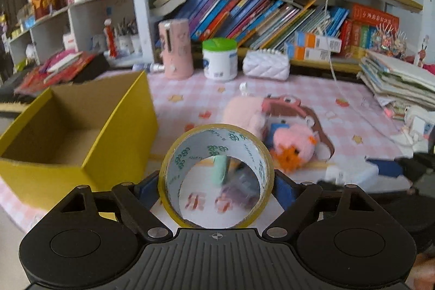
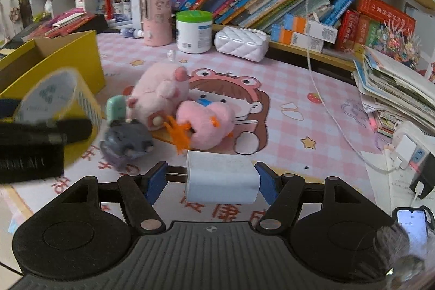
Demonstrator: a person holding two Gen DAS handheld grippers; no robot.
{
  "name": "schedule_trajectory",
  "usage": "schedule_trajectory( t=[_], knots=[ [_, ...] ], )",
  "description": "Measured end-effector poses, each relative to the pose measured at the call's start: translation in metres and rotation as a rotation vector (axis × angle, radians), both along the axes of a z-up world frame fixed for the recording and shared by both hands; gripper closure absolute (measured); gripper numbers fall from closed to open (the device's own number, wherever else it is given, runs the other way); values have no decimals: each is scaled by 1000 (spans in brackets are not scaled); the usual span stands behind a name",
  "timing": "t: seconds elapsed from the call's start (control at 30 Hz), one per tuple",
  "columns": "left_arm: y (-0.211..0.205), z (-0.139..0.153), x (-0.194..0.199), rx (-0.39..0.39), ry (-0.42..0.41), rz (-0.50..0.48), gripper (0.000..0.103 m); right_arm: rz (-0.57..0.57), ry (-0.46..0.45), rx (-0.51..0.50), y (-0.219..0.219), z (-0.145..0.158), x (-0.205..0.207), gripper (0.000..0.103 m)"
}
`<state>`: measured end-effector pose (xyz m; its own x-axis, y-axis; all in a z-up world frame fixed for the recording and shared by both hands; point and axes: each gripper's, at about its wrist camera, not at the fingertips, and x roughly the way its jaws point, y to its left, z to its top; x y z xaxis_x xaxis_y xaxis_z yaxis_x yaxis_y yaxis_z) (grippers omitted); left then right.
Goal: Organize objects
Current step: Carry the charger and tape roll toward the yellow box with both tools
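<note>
Right now the left gripper squeezes a roll of tape, held up beside the yellow box, likely so it can drop in. The right gripper pinches a white charger above the pink mat. Soft toys wait nearby.

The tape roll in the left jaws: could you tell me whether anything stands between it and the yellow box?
Nothing visible does. The tape roll is held above the mat, and the yellow box sits open-topped just left of it.
</note>
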<state>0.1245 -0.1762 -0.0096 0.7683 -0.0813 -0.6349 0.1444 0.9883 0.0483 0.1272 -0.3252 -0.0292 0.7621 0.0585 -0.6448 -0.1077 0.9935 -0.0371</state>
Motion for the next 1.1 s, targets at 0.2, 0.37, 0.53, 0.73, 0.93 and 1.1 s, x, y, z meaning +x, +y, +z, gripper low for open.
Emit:
schedule_trajectory(
  t=[0.2, 0.37, 0.53, 0.73, 0.93, 1.1],
  knots=[
    [27, 0, -17, -20, 15, 30, 18, -12, -11, -35, 21, 5, -18, 36],
    [49, 1, -33, -1, 0, 30, 18, -82, -16, -52, 39, 12, -35, 36],
    [82, 0, -51, 36, -4, 37, 18, -181, 6, -28, 73, 18, -50, 36],
    [139, 1, -76, 44, 13, 81, 18, -142, 25, -53, 140, 18, -75, 36],
    [195, -3, -95, 51, 43, 146, 18, -87, 17, -68, 204, 18, -101, 36],
    [229, -5, -114, 65, 47, 144, 18, -81, 16, -53, 242, 15, -118, 36]
  ],
)
